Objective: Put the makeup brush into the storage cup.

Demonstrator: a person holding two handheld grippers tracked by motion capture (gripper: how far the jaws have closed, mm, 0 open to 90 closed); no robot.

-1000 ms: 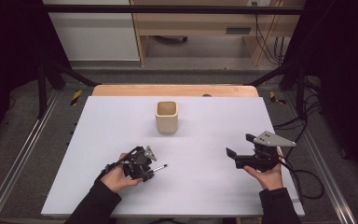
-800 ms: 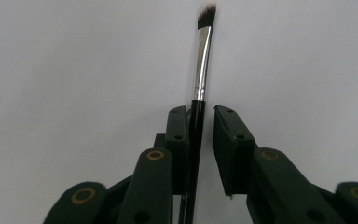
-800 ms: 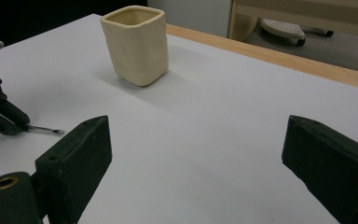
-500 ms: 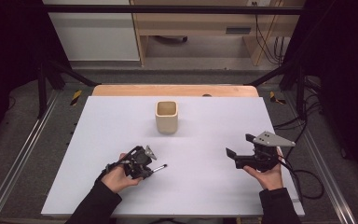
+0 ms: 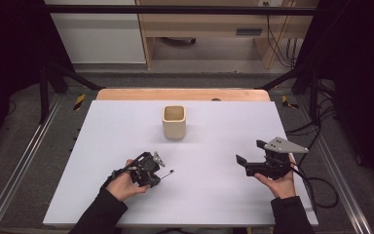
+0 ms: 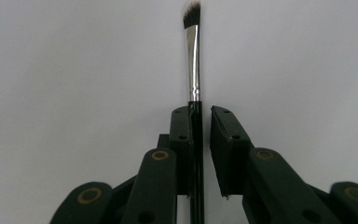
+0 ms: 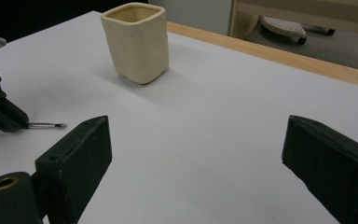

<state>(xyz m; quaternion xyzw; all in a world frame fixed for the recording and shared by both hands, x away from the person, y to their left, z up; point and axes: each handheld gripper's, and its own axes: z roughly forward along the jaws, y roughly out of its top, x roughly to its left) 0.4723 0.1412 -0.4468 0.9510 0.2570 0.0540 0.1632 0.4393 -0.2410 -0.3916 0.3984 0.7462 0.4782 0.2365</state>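
A thin makeup brush [image 6: 193, 60] with a silver ferrule and dark bristles lies along the white table [image 5: 214, 195], its black handle running back between the jaws of my left gripper [image 6: 200, 111]. The handle rests against one jaw and a narrow gap shows beside the other. In the high view the left gripper [image 5: 161, 174] sits at the front left with the brush tip [image 5: 167, 173] poking out to the right. My right gripper [image 5: 248, 152] hovers at the front right, jaws wide apart around nothing. A cream square cup [image 5: 174, 122] stands upright at mid-table, also in the right gripper view [image 7: 136, 42].
A wooden strip [image 5: 182, 94] edges the table's far side. Black frame posts [image 5: 44, 87] and cables [image 5: 316, 185] flank the table. In the right gripper view the left gripper [image 7: 0, 116] and the brush tip [image 7: 46, 125] lie at the left edge.
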